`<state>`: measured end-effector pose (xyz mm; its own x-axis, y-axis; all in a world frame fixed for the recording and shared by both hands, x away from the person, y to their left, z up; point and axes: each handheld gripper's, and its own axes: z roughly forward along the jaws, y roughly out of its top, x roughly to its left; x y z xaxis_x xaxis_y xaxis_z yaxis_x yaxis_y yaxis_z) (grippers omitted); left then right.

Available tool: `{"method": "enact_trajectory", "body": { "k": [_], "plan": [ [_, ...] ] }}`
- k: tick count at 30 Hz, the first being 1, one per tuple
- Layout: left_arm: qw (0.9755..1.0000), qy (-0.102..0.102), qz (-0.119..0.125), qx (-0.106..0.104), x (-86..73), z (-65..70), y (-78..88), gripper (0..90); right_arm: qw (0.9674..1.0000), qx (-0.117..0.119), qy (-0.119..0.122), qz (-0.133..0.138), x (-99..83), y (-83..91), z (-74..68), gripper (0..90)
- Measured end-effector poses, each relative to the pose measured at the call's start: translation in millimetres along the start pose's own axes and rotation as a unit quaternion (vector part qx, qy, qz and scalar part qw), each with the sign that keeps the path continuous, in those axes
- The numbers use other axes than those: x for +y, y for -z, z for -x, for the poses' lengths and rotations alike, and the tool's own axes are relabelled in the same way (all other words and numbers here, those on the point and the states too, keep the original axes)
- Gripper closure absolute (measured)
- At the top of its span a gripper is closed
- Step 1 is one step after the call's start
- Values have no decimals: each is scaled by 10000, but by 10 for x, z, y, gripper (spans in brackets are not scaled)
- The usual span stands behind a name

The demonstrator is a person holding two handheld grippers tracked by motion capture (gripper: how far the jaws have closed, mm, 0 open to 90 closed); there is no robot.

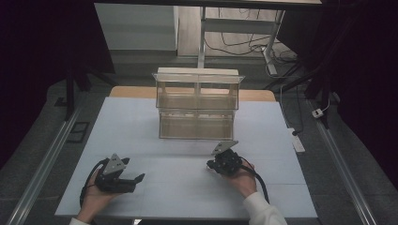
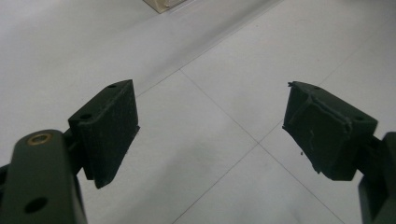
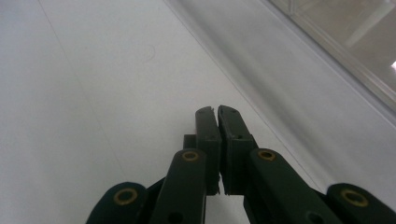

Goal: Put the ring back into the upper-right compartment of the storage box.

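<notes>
My left gripper lies low over the white table sheet at the front left, held in a hand, pointing right. Its jaws stand wide open in the left gripper view, with only bare sheet between the pads. My right gripper is at the front right, held in the other hand, pointing left and slightly away. In the right gripper view its two jaws are pressed together with nothing between them.
A clear two-tier plastic container stands at the middle back of the sheet; its wall shows at the upper right of the right gripper view. A wooden tabletop edge lies behind it. Cables trail off the right side.
</notes>
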<state>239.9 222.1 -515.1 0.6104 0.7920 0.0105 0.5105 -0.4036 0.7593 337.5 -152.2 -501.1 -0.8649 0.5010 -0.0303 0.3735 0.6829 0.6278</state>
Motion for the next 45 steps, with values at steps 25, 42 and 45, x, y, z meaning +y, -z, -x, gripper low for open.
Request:
{"method": "enact_trajectory", "body": {
  "k": [25,42,45],
  "plan": [
    [10000,4,10,11,0,0,2,179,9986,-100,102,507,106,252,-51,874],
    [10000,-4,14,19,1,4,2,179,9947,-178,220,992,217,554,-119,873],
    [10000,-5,14,11,1,3,3,179,9938,-189,240,1073,231,596,-128,874]
  ]
}}
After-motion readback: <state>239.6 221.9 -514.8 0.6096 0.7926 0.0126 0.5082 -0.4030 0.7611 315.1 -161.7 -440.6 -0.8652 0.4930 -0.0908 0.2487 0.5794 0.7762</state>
